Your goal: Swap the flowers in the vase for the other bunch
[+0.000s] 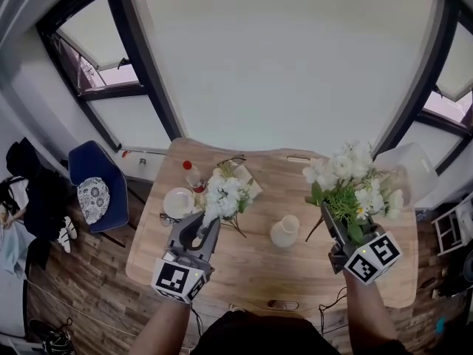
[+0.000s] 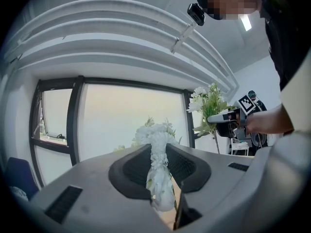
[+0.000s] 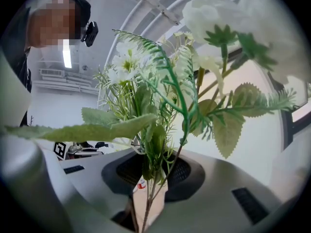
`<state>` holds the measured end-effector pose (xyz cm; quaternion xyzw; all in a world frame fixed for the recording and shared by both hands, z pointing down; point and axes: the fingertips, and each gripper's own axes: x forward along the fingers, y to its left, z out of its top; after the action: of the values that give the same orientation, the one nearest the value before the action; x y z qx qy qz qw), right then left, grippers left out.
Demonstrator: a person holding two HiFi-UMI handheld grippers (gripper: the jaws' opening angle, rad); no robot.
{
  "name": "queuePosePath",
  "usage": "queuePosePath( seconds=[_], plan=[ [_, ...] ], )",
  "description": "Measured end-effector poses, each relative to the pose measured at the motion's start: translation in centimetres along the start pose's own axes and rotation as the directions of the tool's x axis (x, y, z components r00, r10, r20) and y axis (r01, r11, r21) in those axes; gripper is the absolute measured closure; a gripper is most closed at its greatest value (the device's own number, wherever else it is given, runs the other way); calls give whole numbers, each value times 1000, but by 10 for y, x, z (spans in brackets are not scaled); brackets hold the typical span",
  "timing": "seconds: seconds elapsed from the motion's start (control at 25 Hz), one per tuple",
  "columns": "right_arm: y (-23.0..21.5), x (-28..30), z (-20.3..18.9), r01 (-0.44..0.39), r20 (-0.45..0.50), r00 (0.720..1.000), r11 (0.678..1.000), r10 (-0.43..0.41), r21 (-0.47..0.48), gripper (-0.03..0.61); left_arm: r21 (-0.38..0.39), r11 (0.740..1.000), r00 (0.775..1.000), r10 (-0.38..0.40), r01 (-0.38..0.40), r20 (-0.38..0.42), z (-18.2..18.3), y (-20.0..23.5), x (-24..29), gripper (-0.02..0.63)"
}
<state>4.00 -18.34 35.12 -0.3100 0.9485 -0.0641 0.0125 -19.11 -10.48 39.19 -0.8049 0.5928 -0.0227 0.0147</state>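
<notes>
A small white vase (image 1: 284, 231) stands empty near the middle of the wooden table (image 1: 259, 279). My left gripper (image 1: 201, 226) is shut on a bunch of white flowers (image 1: 222, 197), held level over the table to the left of the vase. In the left gripper view the white bunch (image 2: 158, 159) sits pinched between the jaws. My right gripper (image 1: 330, 217) is shut on the stems of a bunch of white flowers with green leaves (image 1: 347, 180), to the right of the vase. The right gripper view shows those stems (image 3: 149, 178) clamped between the jaws, with the leaves (image 3: 160, 96) filling the view.
A red-capped bottle (image 1: 192, 174) and a white dish (image 1: 179, 202) stand at the table's left. A sheet of paper (image 1: 246, 177) lies behind the white bunch. A blue chair (image 1: 96, 187) stands left of the table, and a clear bag (image 1: 410, 167) at the right.
</notes>
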Motion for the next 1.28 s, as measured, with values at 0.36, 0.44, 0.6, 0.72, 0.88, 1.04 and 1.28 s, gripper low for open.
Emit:
queuePosePath(
  seconds=[0.36, 0.44, 0.6, 0.72, 0.88, 1.04, 1.28],
  plan=[
    [-7, 13, -5, 5, -14, 1000, 1000, -5, -14, 469, -2, 1000, 1000, 9, -9, -26, -19, 2, 10, 525],
    [-10, 18, -8, 9, -19, 1000, 1000, -9, -14, 469, 5, 1000, 999, 10, -10, -33, -23, 4, 12, 525],
    [-10, 24, -15, -1, -32, 999, 1000, 0, -17, 469, -5, 1000, 999, 21, -21, -47, -28, 6, 14, 525],
    [-11, 25, -17, -11, -33, 999, 1000, 11, -17, 469, -22, 999, 998, 26, -27, -53, -27, 3, 12, 525],
    [-15, 26, -21, -22, -24, 999, 1000, 22, -7, 469, -20, 999, 997, 42, -44, -71, -35, 2, 6, 525],
    [-17, 31, -24, -32, -23, 999, 999, 32, -4, 469, -14, 998, 995, 61, -62, -85, -43, 6, 1, 525],
    [-26, 33, -34, -47, -28, 999, 999, 47, 4, 469, -15, 998, 992, 66, -68, -109, -50, -4, 5, 525]
  ],
)
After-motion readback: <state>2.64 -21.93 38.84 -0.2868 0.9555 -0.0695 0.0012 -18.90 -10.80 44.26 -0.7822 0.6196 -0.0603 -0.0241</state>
